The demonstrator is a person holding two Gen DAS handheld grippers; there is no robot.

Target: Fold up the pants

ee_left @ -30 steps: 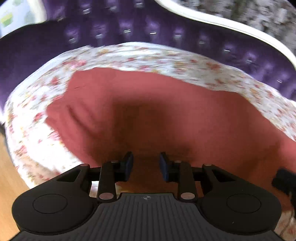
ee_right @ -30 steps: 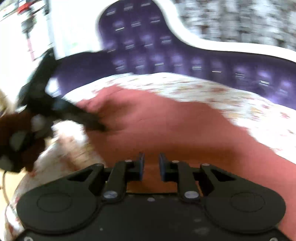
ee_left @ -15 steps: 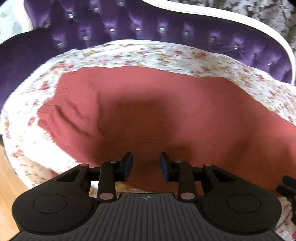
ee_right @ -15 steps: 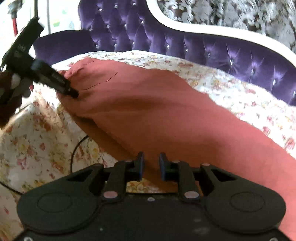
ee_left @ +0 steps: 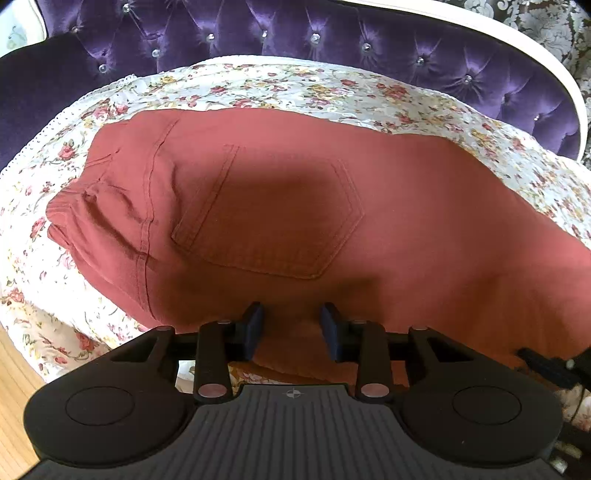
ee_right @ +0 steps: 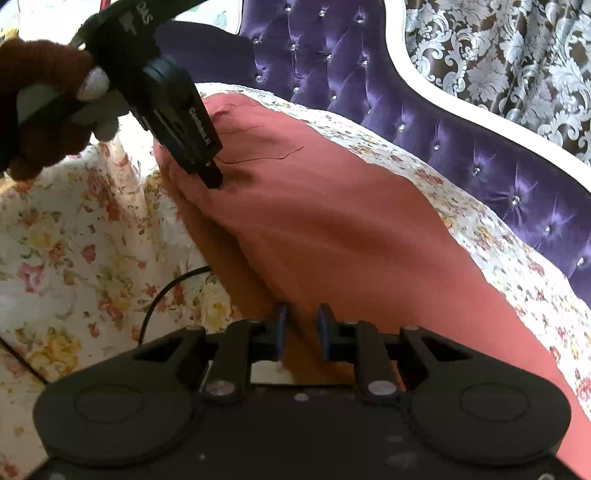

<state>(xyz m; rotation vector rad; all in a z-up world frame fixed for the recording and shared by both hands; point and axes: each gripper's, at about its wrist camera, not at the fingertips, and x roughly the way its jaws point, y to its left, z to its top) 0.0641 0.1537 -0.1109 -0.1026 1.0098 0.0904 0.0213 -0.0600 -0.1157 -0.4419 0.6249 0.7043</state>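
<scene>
My pants (ee_left: 369,206) lie halved lengthwise on the sofa (ee_left: 332,40) cover (ee_left: 295,85); cross folds remain. Both my jaws stand spread, pinching nothing.

Support surface: a bed covered by a floral sheet (ee_left: 332,88), backed by a tufted purple headboard (ee_left: 332,33) located beyond the left gripper (ee_left: 291,326). Rust-red pants (ee_left: 406,206) lie directly on the sheet, extending ahead of and beneath both grippers. Ahead-left of the right gripper (ee_right: 300,325), a black cable (ee_right: 162,291) rests on the sheet (ee_right: 74,240).
</scene>
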